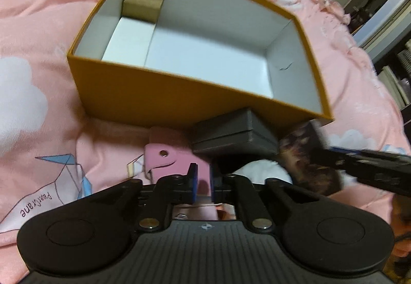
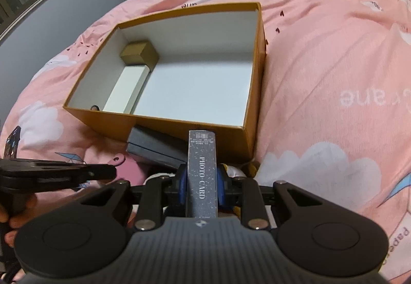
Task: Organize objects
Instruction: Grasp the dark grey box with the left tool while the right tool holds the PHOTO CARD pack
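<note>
Orange box (image 2: pixel 253 140) floor mostly free; brown box (image 2: pixel 140 54) fills far-left corner

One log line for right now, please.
left gripper: shut on pink case | right gripper: shut on photo card box

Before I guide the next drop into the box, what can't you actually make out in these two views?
- Left tongs: whether they grip the pink case; its lower part hides behind them.
- White item, left view: identity unclear, cut off by the tongs and the blurred photo card box.
- Dark round thing in the orange box, right view: the near wall hides most of it.
- Grey box: far end hidden behind the orange box.
</note>
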{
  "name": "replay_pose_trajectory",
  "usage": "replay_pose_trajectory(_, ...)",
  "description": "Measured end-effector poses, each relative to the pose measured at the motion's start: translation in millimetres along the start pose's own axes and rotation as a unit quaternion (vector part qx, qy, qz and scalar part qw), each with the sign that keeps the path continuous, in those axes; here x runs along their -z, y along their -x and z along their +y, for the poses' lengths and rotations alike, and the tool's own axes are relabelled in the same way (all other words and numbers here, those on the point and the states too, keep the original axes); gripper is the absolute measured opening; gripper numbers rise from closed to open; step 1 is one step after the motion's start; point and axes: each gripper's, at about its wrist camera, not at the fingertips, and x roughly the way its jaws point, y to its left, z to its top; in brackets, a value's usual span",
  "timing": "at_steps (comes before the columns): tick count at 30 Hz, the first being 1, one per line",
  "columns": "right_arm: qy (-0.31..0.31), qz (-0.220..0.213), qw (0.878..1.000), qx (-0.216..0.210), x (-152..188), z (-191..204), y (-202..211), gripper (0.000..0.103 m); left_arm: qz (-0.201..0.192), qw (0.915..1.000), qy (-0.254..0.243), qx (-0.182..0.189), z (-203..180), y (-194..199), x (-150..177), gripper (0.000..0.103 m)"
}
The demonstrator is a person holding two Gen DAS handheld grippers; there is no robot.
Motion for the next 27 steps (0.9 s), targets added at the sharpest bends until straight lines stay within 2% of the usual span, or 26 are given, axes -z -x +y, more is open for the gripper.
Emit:
replay_pose_trajectory(1,-0.001,0.001,1.000,0.000,0.1,0.3,-2.2,0.024,-0.004,1.0000,0.001,0.005,-0.3,2.5,-0.8,0.027)
replay_pose_trajectory(4,0.012,0.003,1.000,0.005,1.2,5.4,-8.1,0.024,-0.017,0.9998,-0.005,0.012,-3.8,6.2,-3.4,0.032)
replay_pose_trajectory(6,0.023,0.004,1.000,0.006,2.0,9.0,-11.0,0.024,-0.021,0.9996,-0.003,0.016,-8.2,6.2,-9.2,0.041)
replay_pose_trajectory(8,0.032,0.004,0.999,0.000,1.5,11.9,-12.0,0.024,-0.025,0.9995,0.000,0.017,-10.8,4.4,-13.3,0.056)
replay_pose_trajectory(16,0.053,0.003,0.998,-0.031,-2.5,18.6,-13.3,0.025,-0.027,0.9993,0.022,0.011,-5.0,-4.2,-28.2,0.067)
replay_pose_trajectory(21,0.063,0.003,0.997,-0.043,-4.6,21.1,-14.4,0.025,-0.024,0.9980,0.053,0.026,3.3,-14.6,-34.8,0.068)
replay_pose_trajectory(23,0.062,0.003,0.997,-0.049,-4.5,19.9,-14.1,0.025,-0.026,0.9970,0.063,0.037,6.2,-14.7,-35.9,0.056)
replay_pose_trajectory(27,0.085,0.001,0.995,-0.054,-6.1,25.6,-13.7,0.025,-0.029,0.9983,0.043,0.028,5.5,-7.9,-33.5,0.046)
